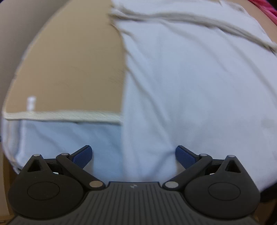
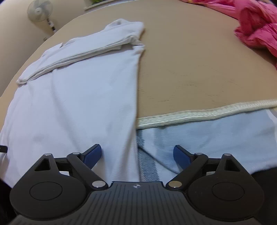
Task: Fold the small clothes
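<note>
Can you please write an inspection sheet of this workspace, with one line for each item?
Surface: tan tabletop, faint scuff marks, mostly bare on the right of the right wrist view.
Job's things: pale blue-white cotton garment lying flat, a sleeve folded across its upper part; light blue cloth with a cream ribbed edge under its near end.
Clutter: crumpled pink fabric at the far right corner.
Grippers: left hand-held gripper open, above the garment; right hand-held gripper open, above the garment's edge; neither holds anything.
Cables: nothing seen.
Surroundings: white standing fan beyond the table.
</note>
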`<state>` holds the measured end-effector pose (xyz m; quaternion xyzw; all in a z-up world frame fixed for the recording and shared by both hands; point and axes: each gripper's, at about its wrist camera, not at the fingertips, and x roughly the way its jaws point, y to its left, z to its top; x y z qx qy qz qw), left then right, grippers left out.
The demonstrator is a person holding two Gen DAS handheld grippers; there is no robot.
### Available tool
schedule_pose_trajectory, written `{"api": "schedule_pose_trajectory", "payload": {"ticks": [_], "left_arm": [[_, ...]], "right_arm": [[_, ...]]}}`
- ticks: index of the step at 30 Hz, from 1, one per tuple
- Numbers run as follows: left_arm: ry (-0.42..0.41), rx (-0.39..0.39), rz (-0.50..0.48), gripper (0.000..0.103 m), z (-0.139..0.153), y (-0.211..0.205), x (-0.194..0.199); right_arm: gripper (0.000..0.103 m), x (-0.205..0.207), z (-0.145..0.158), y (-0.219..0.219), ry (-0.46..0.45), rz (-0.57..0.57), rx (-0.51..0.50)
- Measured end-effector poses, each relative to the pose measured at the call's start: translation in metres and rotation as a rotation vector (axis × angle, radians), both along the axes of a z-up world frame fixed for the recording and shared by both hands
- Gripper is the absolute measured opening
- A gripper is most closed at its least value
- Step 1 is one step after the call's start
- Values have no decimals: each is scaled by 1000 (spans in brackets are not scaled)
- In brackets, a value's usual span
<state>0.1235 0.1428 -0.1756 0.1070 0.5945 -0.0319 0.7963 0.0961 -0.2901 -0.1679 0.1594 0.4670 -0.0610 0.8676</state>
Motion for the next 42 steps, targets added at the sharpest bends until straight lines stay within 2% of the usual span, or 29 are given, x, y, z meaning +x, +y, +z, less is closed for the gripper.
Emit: {"api": "schedule_pose_trajectory", "payload": {"ticks": [3,6,9,11,15,17,19,22,26,34,35,36,37,38,39,40,42], "left_arm": [[-19,41,-48,103,1,-14,-9],[-13,48,-33,103,0,-15,-9],[22,12,3,103,-5,-7,-1],[54,-1,-6,103,-10,-3,12],[107,9,-1,103,-13,-2,30],[90,30,3,103,-11,-6,27],[69,40,6,102,-9,-8,23],[75,9,21,98,-6,-8,19],[80,16,25,98,-6,-8,20],[72,18,47,103,-10,-10,21],[76,16,45,103,-10,-9,22],[78,15,37,103,-10,-10,23],[74,12,22,98,-7,-12,23],[68,-3,3,86,-5,-13,22],[59,-23,-18,77,-2,-13,20],[50,-40,-38,65,0,-15,16],[19,-28,-68,57,3,-20,10]], "right_arm": [[93,2,0,4,-8,40,19],[96,2,-2,6,-15,56,24],[99,3,-5,3,-21,48,49],[102,5,-8,3,-20,51,51],[102,9,-10,15,-8,73,-23],[100,7,-8,18,-9,84,-32],[90,4,-4,16,-16,88,-10],[80,-2,2,11,-31,106,71],[78,-6,1,7,-17,120,155],[78,-6,1,10,13,155,177],[75,-5,1,11,18,154,168],[64,-4,1,12,28,141,148],[53,-3,2,13,41,128,119],[50,-4,3,14,49,118,98],[40,-5,5,14,51,114,100],[27,-6,7,13,57,109,107],[8,-9,8,10,74,99,121]]}}
